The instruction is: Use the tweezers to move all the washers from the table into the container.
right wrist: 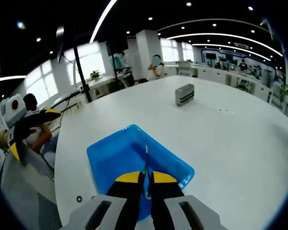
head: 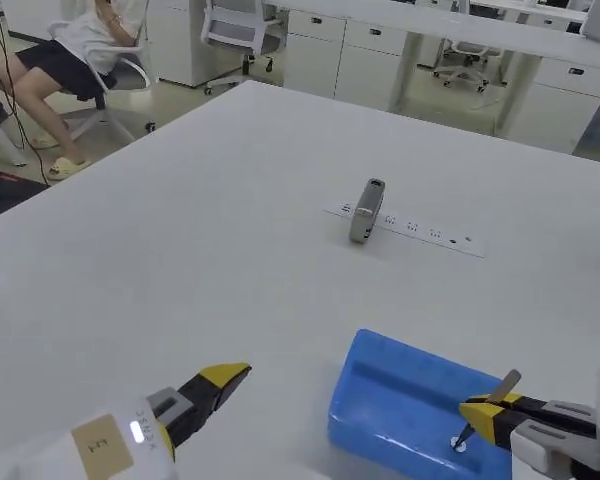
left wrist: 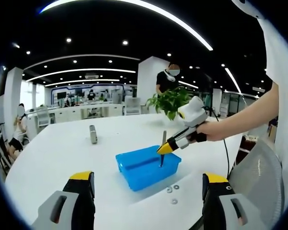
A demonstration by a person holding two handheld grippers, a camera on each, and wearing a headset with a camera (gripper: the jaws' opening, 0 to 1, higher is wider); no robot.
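The blue container (head: 400,395) stands at the table's near edge. My right gripper (right wrist: 145,179) is shut on the tweezers (right wrist: 146,160), which point down into the container (right wrist: 129,153). In the head view the tweezers (head: 477,415) have their tip low inside it, with a small pale ring that looks like a washer (head: 460,445) at the tip. Three washers (left wrist: 173,191) lie on the table in front of the container (left wrist: 146,167). My left gripper (left wrist: 149,178) is open and holds nothing, to the left of the container (head: 225,380).
A grey box-shaped device (head: 367,210) stands upright mid-table beside a flush socket strip (head: 420,230). One washer (right wrist: 79,198) lies near the table edge. A person (head: 75,50) sits on a chair at the far left, and desks and chairs stand behind the table.
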